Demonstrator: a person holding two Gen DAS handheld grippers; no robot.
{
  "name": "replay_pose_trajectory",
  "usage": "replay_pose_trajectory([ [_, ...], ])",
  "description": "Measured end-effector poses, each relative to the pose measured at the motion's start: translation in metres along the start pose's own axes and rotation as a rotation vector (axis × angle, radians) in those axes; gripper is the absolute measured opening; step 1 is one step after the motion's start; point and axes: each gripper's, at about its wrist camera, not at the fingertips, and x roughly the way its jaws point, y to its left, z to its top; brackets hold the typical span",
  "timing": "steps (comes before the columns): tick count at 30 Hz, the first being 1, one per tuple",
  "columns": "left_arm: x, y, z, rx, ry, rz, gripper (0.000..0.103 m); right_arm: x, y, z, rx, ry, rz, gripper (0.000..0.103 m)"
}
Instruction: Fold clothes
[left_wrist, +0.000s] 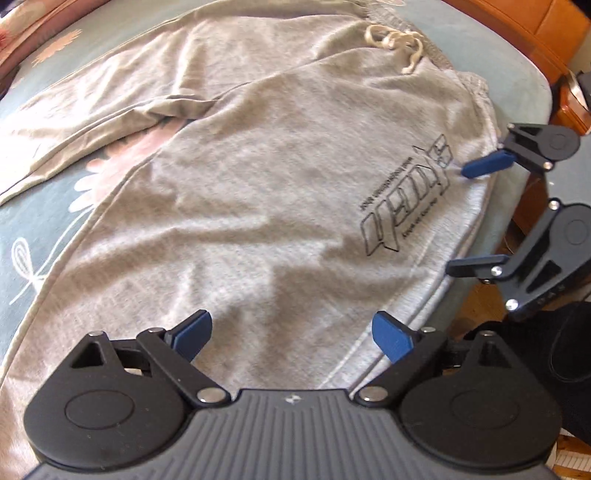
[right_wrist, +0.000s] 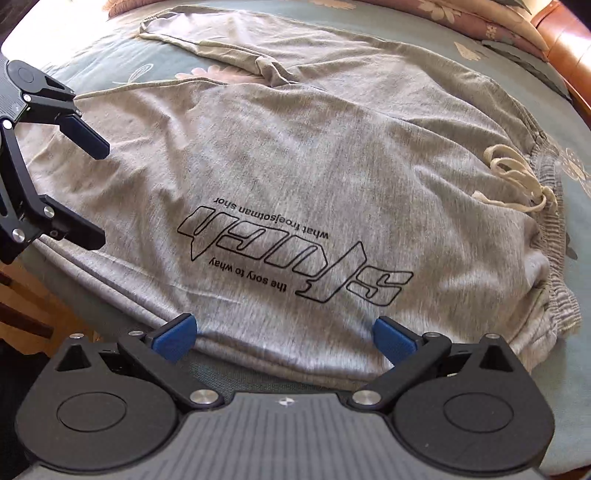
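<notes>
I see the gray sweatpants (right_wrist: 295, 177) lying spread out on the bed sheet (left_wrist: 33, 206), which is blue with flowers. The two legs lie apart in a V, not one on the other. The waistband (right_wrist: 554, 236) with its white drawstring (right_wrist: 517, 177) is on my right. The black printed words (right_wrist: 291, 251) face up on the near leg.

My left gripper (left_wrist: 291, 336) hangs over the near leg, down toward its lower end, and its fingers are spread wide. They hold nothing. My right gripper (right_wrist: 284, 334) sits at the near edge of the pants, close to the waistband. Its fingers are spread wide too, and nothing is between them.

I think the job now is to grab the near edge with both grippers. To do it well, I would slide each lower finger under the cloth edge and pinch both layers, not just the top one. I would take the sheet out of the pinch. Then both hands should lift together, so the leg stays flat and does not bunch up.
</notes>
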Motion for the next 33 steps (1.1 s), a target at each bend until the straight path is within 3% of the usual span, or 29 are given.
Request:
replay_pose_trajectory([
  [3,0.005,0.005,0.001,-0.056,-0.023,0.035,0.094,-0.008,0.002,0.014,0.057,-0.059,0.032,0.103],
  [7,0.004,0.010,-0.007,-0.095,-0.035,0.053,0.094,0.006,0.022,0.020,0.021,-0.069,0.067,0.103],
  [11,0.016,0.017,-0.025,-0.132,0.022,0.066,0.094,0.015,0.040,0.020,-0.034,-0.077,0.080,0.103],
  [14,0.017,0.025,-0.045,-0.181,0.067,0.053,0.094,0.012,0.046,0.016,-0.095,-0.012,0.061,0.103],
  [16,0.010,0.025,-0.046,-0.164,0.052,0.051,0.094,0.007,0.046,0.019,-0.092,0.009,0.075,0.103],
  [22,0.004,0.039,-0.044,-0.237,-0.026,0.075,0.094,0.012,0.061,0.057,-0.109,-0.098,0.054,0.103],
  [25,0.010,0.044,-0.058,-0.291,0.001,0.058,0.094,0.032,0.068,0.070,-0.114,-0.069,0.038,0.103],
  [27,0.007,0.041,-0.071,-0.291,-0.023,0.060,0.096,0.044,0.070,0.068,-0.101,-0.009,0.037,0.103],
  [29,0.007,0.037,-0.080,-0.274,-0.016,0.066,0.102,0.043,0.074,0.063,-0.136,-0.024,0.023,0.103],
  [33,0.001,0.042,-0.085,-0.299,-0.014,0.084,0.102,0.044,0.076,0.066,-0.155,-0.004,0.019,0.103],
])
